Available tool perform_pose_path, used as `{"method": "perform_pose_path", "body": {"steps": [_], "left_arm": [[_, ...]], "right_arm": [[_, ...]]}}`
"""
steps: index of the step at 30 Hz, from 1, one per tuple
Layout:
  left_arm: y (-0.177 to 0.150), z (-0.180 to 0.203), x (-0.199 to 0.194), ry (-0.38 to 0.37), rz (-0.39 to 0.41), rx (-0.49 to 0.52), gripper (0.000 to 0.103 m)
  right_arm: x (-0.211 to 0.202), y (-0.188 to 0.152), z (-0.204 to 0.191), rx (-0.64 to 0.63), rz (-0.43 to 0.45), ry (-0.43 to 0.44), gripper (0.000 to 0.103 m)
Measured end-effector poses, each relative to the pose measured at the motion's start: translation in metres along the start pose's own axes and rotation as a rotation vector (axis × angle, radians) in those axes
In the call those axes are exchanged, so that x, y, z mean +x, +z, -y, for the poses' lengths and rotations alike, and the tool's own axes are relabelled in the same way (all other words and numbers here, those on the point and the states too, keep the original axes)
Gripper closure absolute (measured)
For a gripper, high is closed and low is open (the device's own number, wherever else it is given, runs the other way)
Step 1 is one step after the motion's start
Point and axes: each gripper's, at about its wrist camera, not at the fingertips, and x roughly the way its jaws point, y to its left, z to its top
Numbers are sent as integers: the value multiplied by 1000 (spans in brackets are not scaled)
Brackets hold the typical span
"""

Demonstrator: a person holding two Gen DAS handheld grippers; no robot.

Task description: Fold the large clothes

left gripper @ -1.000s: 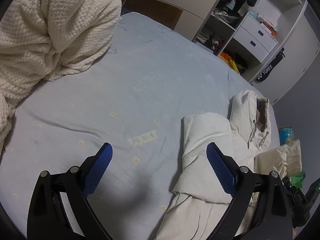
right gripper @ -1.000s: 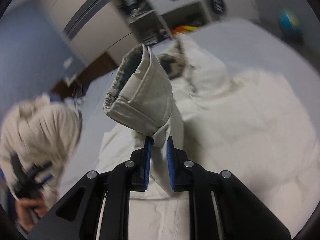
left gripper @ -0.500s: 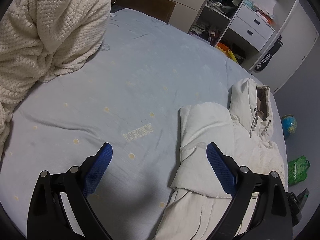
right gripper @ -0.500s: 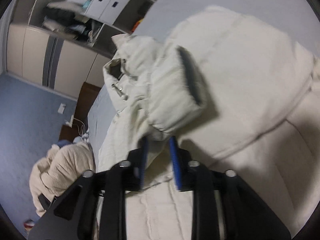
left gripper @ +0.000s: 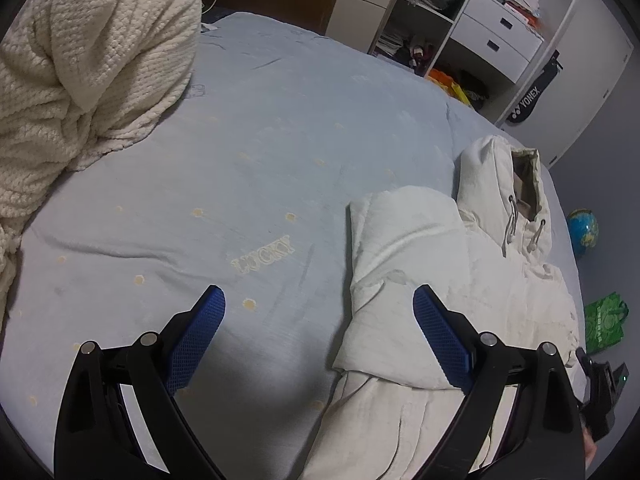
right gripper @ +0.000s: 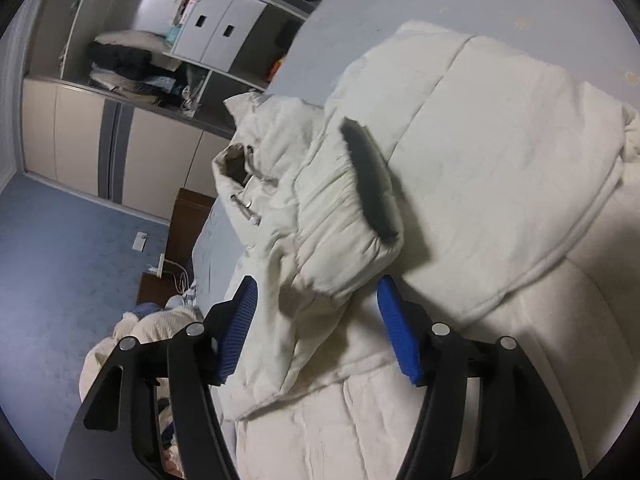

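A cream padded hooded jacket [left gripper: 424, 264] lies on the pale blue bed [left gripper: 260, 152], its left sleeve folded across the chest. My left gripper [left gripper: 320, 320] hovers open over the bed at the jacket's left edge, nothing between its blue pads. In the right wrist view the jacket [right gripper: 500, 168] fills the frame. Its other sleeve, with a dark-lined cuff [right gripper: 372, 184], lies folded over the body. My right gripper [right gripper: 316, 312] has its jaws opening. The sleeve rests loose between them, clear of both pads.
A knitted cream blanket [left gripper: 80, 64] is heaped at the bed's far left. Shelves and white drawers [left gripper: 496, 36] stand beyond the bed. A globe [left gripper: 584, 232] and a green bag [left gripper: 604, 320] sit on the floor at right.
The right gripper, shut on the sleeve and holding it up a second ago, rolled, came down, laid the sleeve across the jacket and let go. The left gripper drifted slightly, still open.
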Motion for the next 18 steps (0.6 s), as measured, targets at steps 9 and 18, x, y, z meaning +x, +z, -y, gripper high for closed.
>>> {"method": "perform_pose_path", "body": {"steps": [9,18], "left_arm": [[-2,4,7,12,-16,15,12],[-11,28,21,20,-53,103,12]], "right_arm": [[-11,33,2,-6,64,-59,95],[-15,48,28,-4,-13,-159,61]]}}
